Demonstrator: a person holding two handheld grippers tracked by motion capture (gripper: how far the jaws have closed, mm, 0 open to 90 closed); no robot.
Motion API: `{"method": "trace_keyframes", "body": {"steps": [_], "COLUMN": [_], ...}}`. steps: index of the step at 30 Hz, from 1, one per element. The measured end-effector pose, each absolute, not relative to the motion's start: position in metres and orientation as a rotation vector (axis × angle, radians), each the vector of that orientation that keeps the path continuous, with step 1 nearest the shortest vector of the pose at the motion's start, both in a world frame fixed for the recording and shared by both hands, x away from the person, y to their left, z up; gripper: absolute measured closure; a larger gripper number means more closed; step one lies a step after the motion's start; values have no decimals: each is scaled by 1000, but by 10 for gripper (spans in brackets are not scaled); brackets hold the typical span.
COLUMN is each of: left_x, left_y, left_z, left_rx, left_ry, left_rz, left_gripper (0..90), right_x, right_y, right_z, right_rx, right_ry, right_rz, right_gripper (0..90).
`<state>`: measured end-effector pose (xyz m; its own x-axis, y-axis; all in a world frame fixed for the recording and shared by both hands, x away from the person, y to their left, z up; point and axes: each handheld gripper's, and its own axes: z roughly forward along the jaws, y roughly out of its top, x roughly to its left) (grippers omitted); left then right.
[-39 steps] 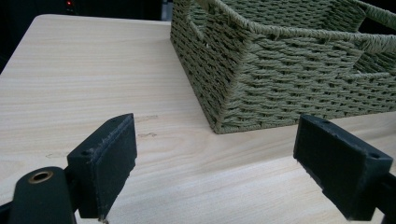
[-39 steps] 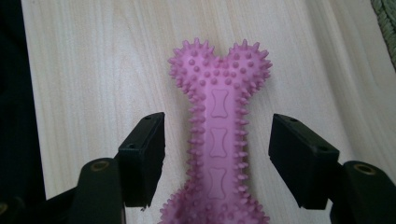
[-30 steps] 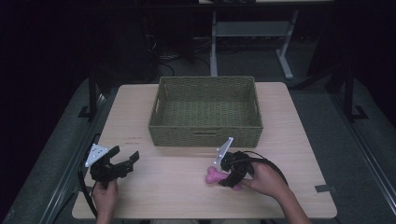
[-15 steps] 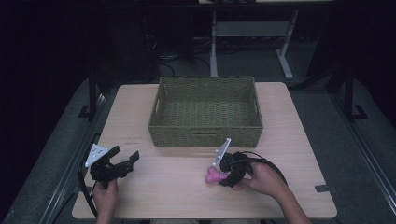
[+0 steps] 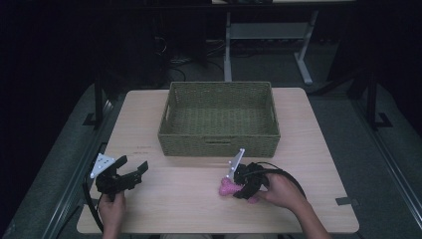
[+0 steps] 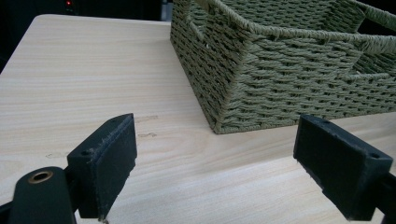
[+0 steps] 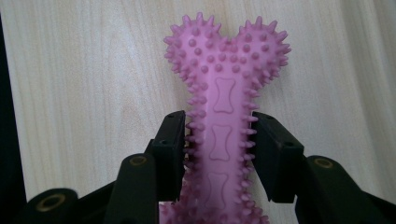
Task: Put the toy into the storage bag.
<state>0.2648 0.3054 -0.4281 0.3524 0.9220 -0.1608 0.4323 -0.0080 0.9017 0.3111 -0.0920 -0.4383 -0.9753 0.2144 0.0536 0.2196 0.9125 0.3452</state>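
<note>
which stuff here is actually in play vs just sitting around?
In play:
- pink spiky bone toy, clamped at its shaft in the right claw
- woven basket, empty, the likely drop spot (a guess)

Sitting around:
- left claw, open, holding nothing, over the table
- desk frame on the floor behind

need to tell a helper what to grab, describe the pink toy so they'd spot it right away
Start at the woven basket on the wooden table; in front of its near right corner, the right tongs grip a pink spiky bone toy. It is the one pink, spiked thing there.
</note>
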Motion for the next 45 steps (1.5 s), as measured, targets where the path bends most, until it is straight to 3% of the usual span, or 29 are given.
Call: {"method": "trace_keyframes", "body": {"steps": [13, 45], "left_x": [265, 266], "left_y": [305, 304], "left_z": [-428, -428], "left_rx": [1616, 1610], "left_ry": [1240, 1239], "left_rz": [613, 608], "left_gripper": [128, 128], "right_x": [316, 344], "right_y": [-98, -115], "right_z": [-435, -377], "right_rx": [-331, -310], "right_ry": [-3015, -2966], "right_rz": [-602, -750], "right_gripper": [580, 581]}}
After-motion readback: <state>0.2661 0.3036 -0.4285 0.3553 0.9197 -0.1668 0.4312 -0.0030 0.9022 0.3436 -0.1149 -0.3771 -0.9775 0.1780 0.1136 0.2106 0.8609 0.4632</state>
